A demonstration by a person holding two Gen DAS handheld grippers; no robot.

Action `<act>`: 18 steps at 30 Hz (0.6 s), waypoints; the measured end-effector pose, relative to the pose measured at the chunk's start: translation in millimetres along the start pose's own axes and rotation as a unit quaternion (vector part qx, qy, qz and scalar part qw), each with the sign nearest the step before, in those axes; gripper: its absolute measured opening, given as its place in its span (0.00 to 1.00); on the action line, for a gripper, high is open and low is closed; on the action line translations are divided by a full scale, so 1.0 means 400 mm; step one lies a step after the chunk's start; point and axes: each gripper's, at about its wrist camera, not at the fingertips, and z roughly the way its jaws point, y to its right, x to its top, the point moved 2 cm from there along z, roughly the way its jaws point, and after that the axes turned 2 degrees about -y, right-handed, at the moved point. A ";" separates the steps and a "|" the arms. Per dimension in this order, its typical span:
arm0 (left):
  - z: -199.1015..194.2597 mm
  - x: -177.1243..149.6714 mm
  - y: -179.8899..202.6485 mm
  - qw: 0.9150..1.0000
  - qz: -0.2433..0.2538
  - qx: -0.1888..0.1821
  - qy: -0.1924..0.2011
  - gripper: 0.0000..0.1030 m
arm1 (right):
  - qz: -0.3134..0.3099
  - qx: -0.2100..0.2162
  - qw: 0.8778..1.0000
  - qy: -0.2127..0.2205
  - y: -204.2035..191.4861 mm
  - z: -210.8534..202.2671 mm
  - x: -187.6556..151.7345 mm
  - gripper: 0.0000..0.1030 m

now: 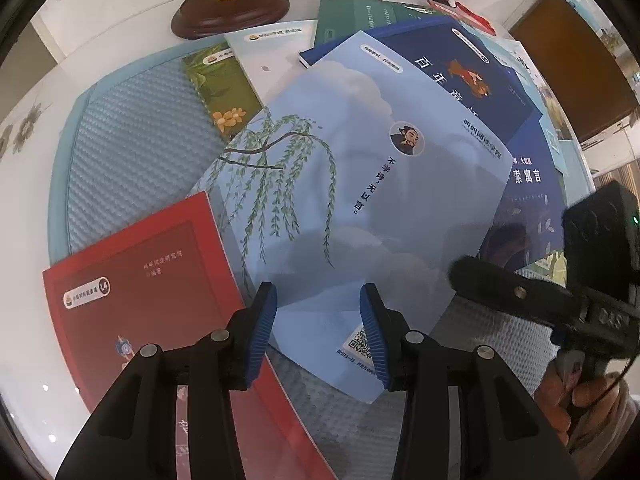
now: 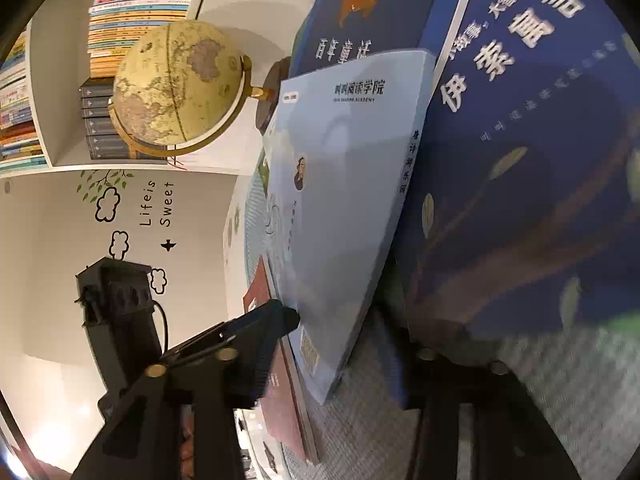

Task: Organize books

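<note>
A light blue book [image 1: 360, 200] with a willow drawing lies on top of a loose pile on a blue mat [image 1: 132, 140]. My left gripper [image 1: 318, 320] hovers over that book's near edge, pointing almost straight down, its blue pads apart and empty. My right gripper [image 1: 464, 276] comes in from the right. In the right wrist view, the same light blue book [image 2: 344, 200] has its edge between the jaws of my right gripper [image 2: 340, 320]. The upper fingertip [image 2: 288, 316] rests on the cover, and the lower finger is dark and blurred beneath.
A red book [image 1: 132, 300] lies at the near left. Two dark blue books [image 1: 460, 72] [image 1: 528, 200], a floral green one [image 1: 224, 88], a white one [image 1: 272, 52] and a teal one [image 1: 352, 12] fan out underneath. A globe [image 2: 176, 88] stands behind, before a bookshelf [image 2: 140, 12].
</note>
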 end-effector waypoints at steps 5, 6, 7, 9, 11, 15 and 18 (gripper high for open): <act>-0.003 0.005 -0.020 1.000 -0.018 -0.019 0.005 0.39 | -0.012 0.047 0.999 0.000 -0.032 -0.022 -0.005 0.35; -0.004 0.005 -0.034 0.999 -0.031 -0.034 0.004 0.39 | -0.026 0.053 0.998 0.004 -0.053 -0.031 -0.010 0.35; -0.005 0.004 -0.038 0.999 -0.034 -0.040 0.004 0.39 | -0.046 0.039 0.998 0.003 -0.073 -0.030 -0.014 0.35; -0.004 0.004 -0.038 0.999 -0.026 -0.037 0.003 0.38 | -0.066 0.024 0.997 0.007 -0.083 -0.025 -0.012 0.34; -0.003 0.001 -0.018 1.000 -0.002 -0.014 0.004 0.38 | -0.059 -0.002 0.998 0.009 -0.062 -0.008 0.001 0.26; -0.004 0.000 -0.009 1.000 -0.005 -0.007 0.007 0.38 | -0.025 0.001 1.000 0.007 -0.023 0.023 0.006 0.17; -0.008 -0.001 -0.026 0.999 -0.024 -0.024 0.007 0.39 | -0.012 0.015 1.000 0.015 -0.019 0.012 -0.002 0.09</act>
